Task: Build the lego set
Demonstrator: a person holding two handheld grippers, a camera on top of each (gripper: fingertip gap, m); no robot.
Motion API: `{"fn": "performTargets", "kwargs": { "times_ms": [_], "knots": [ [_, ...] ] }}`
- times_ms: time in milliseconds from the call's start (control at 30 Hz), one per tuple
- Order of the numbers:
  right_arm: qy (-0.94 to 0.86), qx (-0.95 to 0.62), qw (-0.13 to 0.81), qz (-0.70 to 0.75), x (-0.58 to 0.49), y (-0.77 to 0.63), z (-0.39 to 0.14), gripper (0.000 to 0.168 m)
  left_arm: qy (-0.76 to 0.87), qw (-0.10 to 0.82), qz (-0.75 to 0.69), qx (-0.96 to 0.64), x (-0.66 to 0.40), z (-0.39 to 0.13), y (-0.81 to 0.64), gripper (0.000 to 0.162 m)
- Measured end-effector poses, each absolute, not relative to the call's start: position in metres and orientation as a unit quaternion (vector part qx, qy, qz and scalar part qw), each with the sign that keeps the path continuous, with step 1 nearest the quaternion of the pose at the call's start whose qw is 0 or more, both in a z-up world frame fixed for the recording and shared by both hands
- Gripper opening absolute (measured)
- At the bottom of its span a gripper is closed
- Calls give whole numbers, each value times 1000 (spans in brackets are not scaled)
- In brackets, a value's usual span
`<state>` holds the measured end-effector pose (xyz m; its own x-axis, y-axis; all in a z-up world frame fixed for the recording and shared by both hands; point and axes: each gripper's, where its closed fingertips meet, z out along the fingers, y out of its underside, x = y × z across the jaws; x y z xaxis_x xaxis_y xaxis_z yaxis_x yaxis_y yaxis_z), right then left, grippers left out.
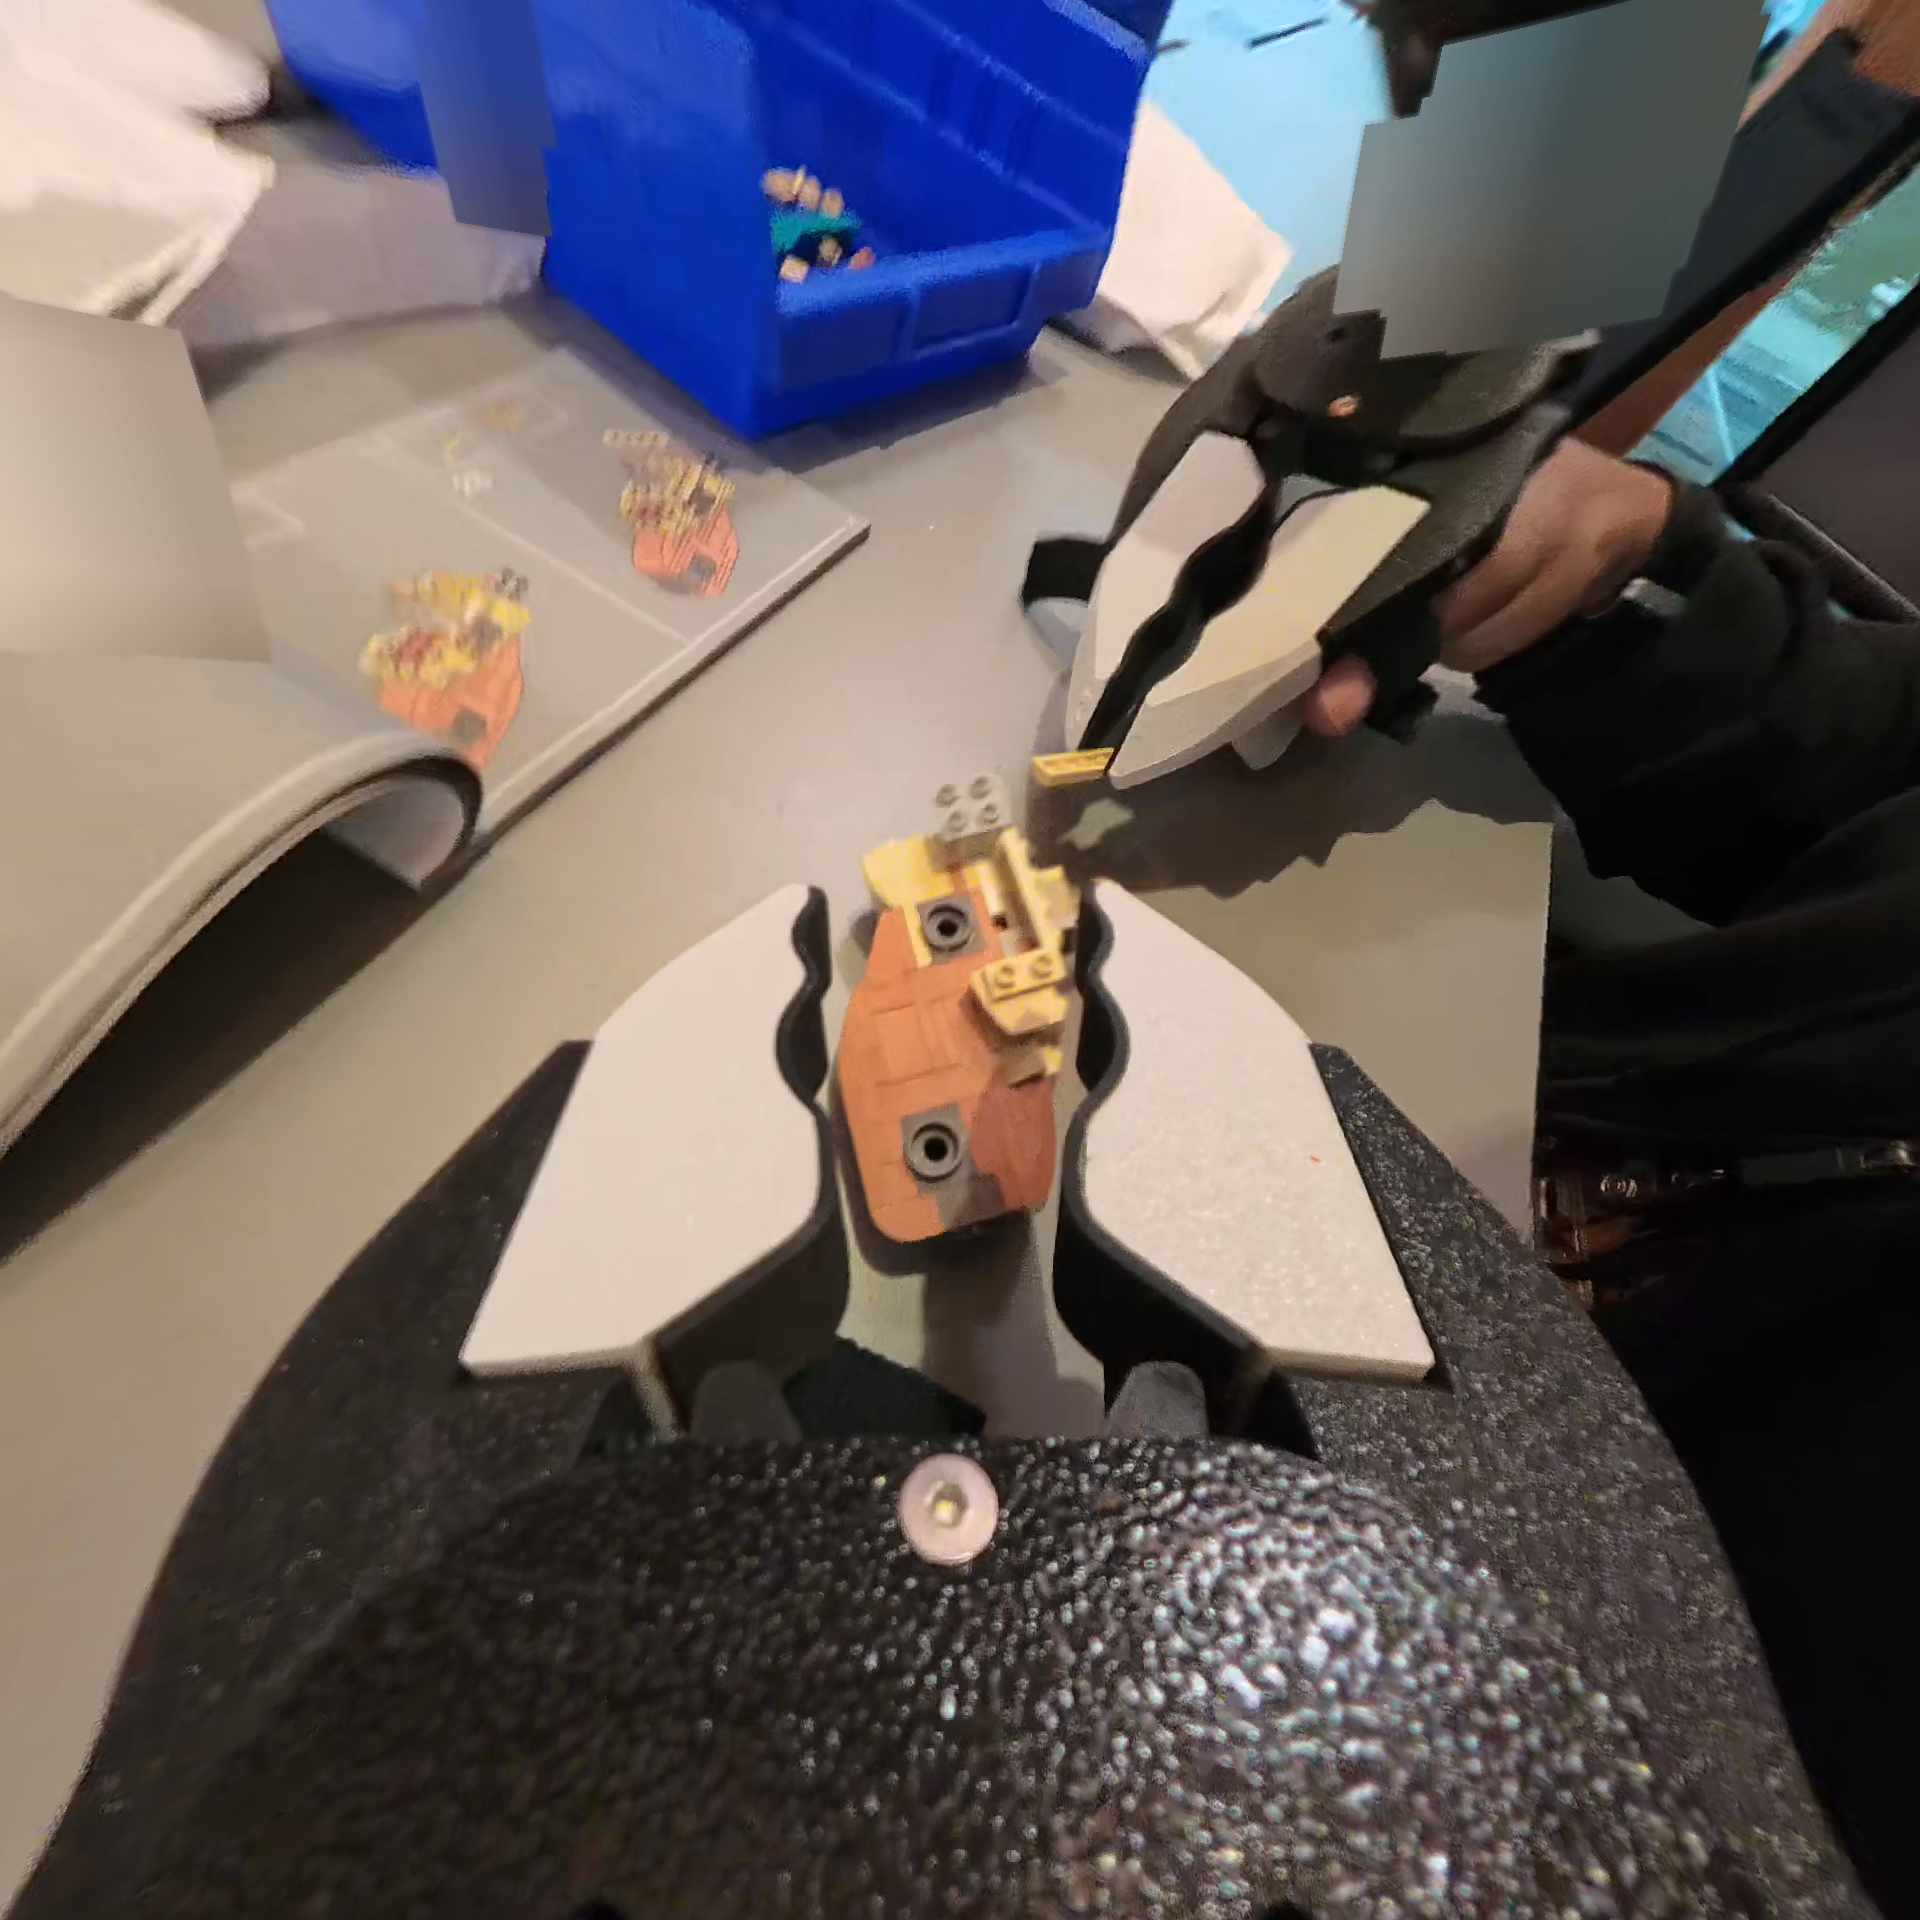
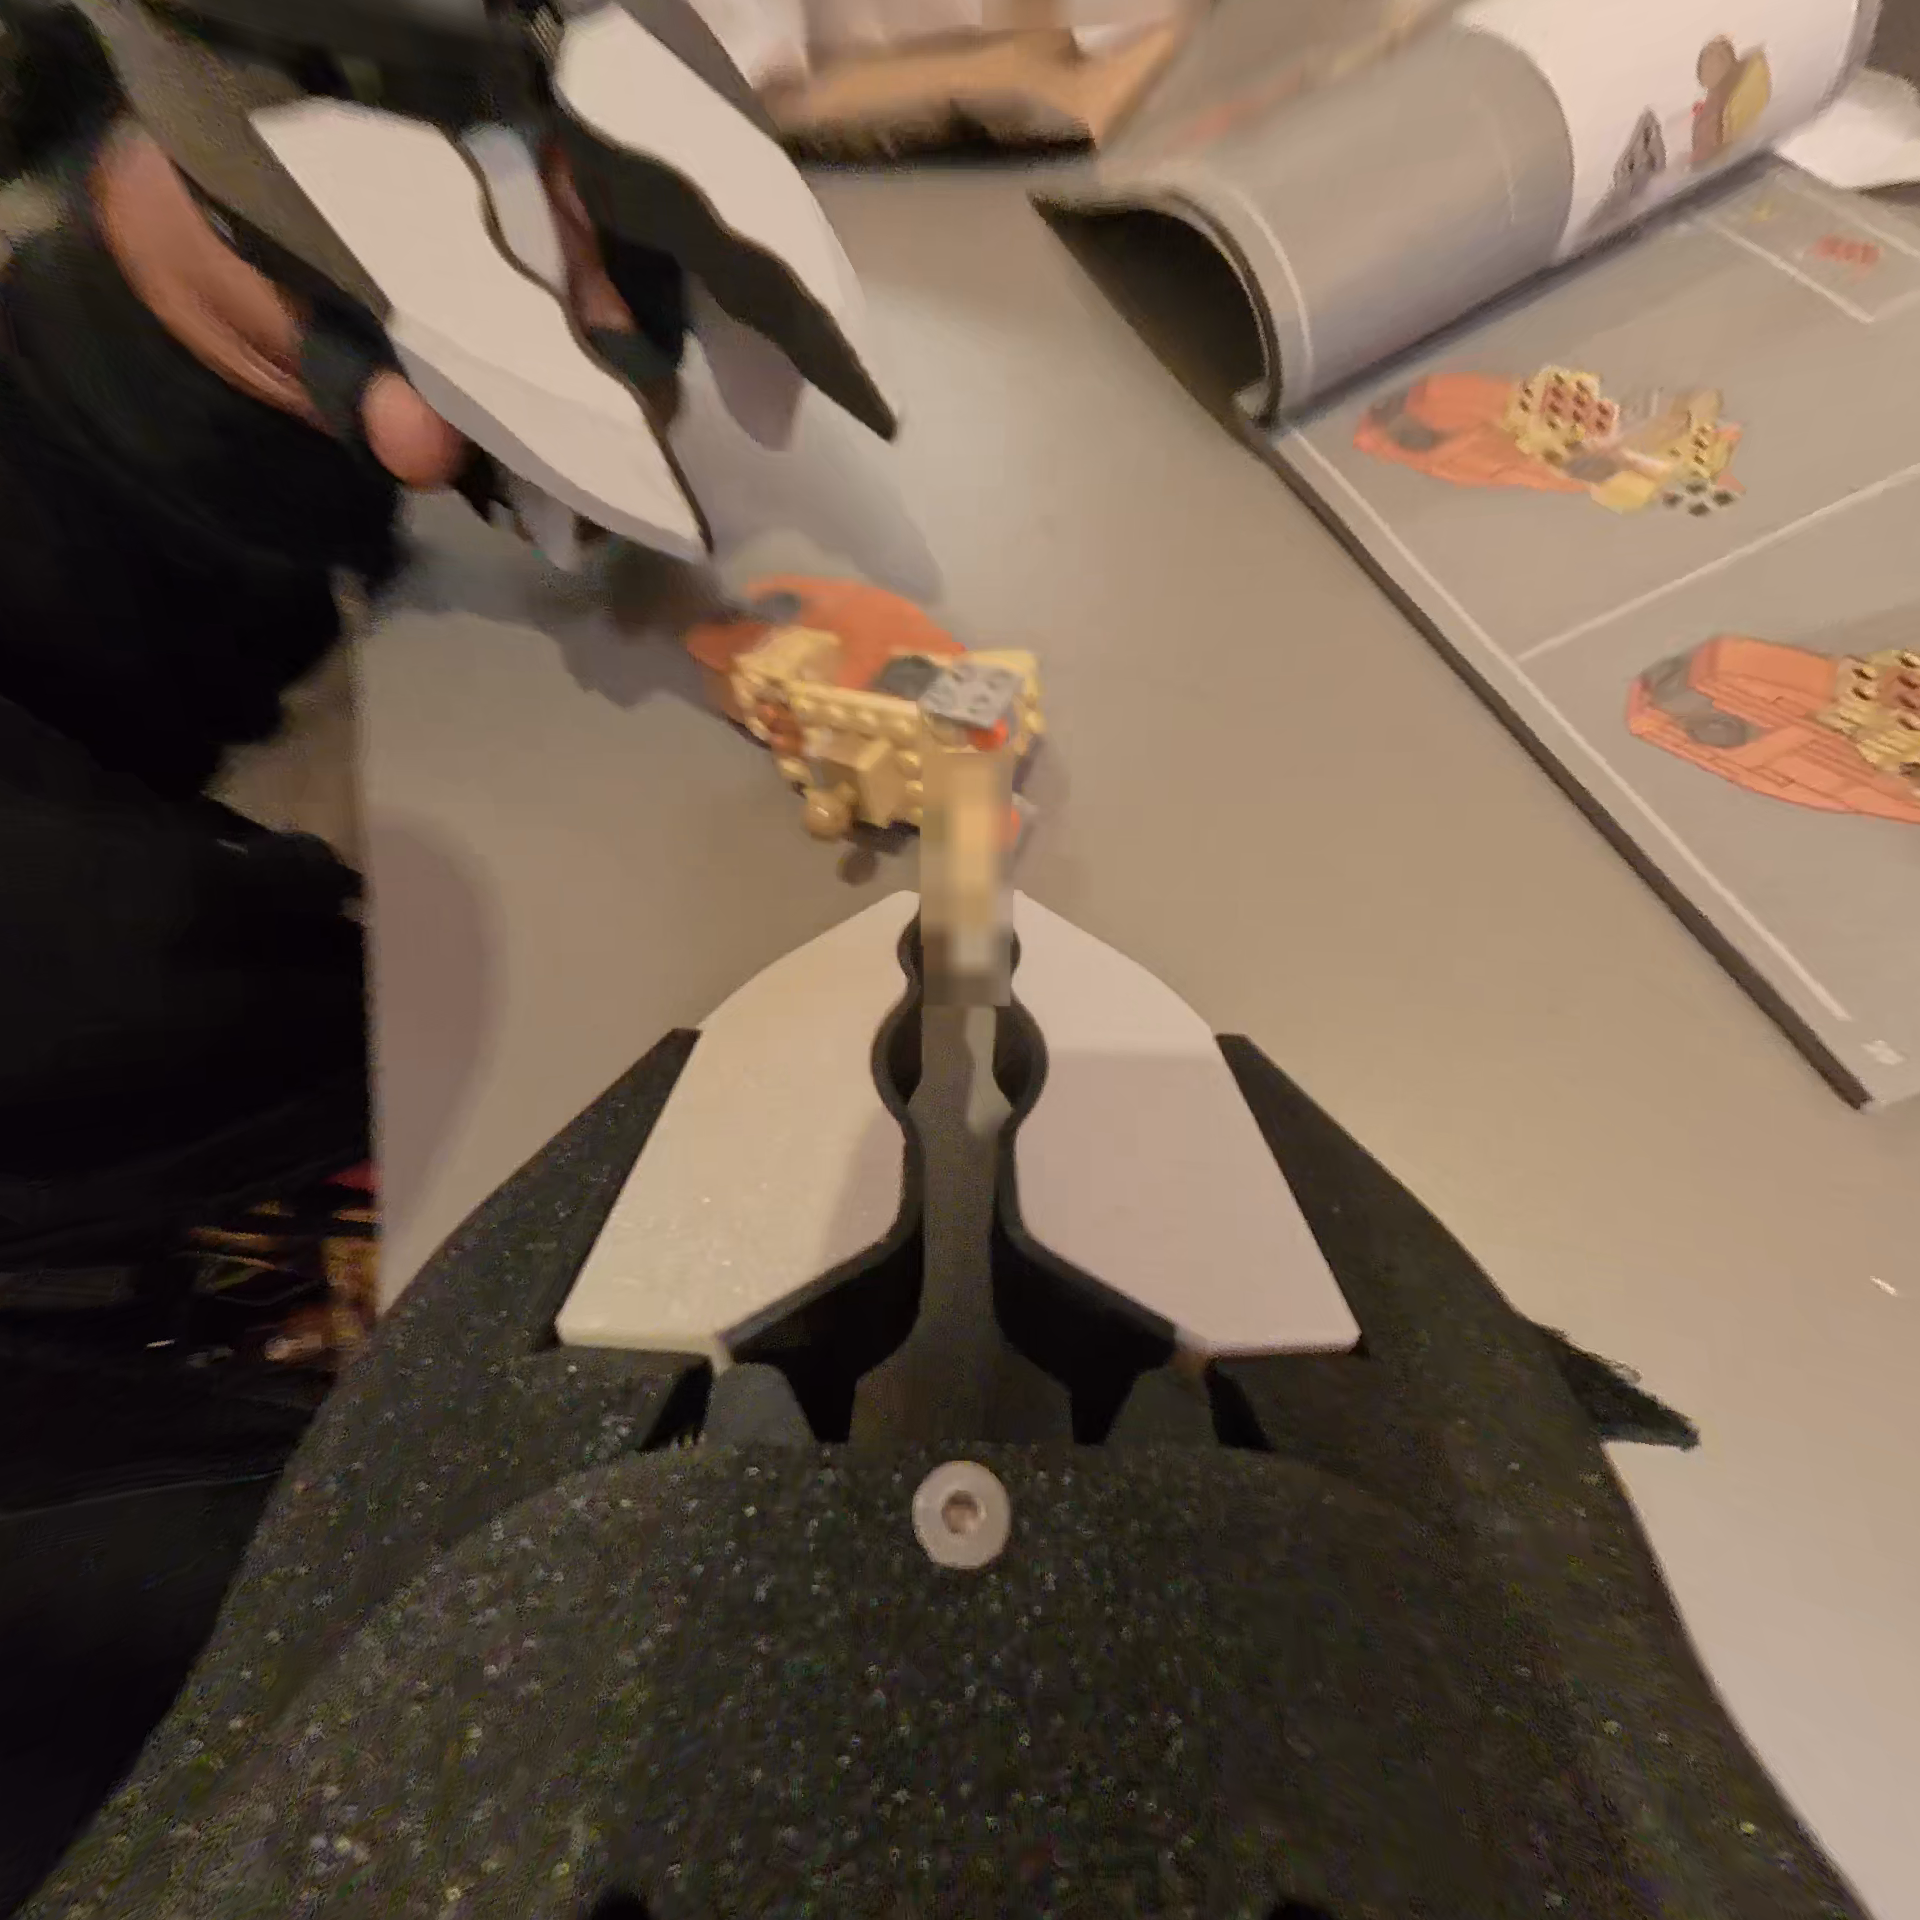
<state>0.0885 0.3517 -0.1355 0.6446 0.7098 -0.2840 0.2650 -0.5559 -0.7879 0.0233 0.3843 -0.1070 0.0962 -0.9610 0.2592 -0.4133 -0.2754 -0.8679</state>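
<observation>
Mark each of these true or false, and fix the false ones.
1. The right gripper holds a small tan piece. True.
2. The orange model sits between the left gripper's fingers. True.
3. The blue bin is empty. False: a few small pieces lie in it.
4. The instruction booklet is closed. False: it lies open on the grey table.
5. The tan piece is already pressed onto the model. False: it is apart from it.

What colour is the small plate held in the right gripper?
Tan-yellow small plate, clearest in the left wrist view.
</observation>
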Motion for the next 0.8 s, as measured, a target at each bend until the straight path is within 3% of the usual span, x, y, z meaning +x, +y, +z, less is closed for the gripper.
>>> {"fn": "performTargets", "kwargs": {
  "times_ms": [133, 300, 567, 800],
  "knots": [
    [-251, -745, 379, 489, 74, 339, -95, 8, 579, 384, -427, -578, 37, -76, 369, 44],
    [-186, -649, 327, 661, 70, 328, -62, 8, 682, 443, -408, -415, 59, -57, 345, 34],
    [-194, -630, 294, 692, 64, 316, -59, 8, 735, 427, -416, -323, 68, -54, 326, 18],
    [-181, -635, 300, 688, 68, 321, -61, 8, 724, 387, -434, -371, 67, -62, 324, 5]
  ]
}}
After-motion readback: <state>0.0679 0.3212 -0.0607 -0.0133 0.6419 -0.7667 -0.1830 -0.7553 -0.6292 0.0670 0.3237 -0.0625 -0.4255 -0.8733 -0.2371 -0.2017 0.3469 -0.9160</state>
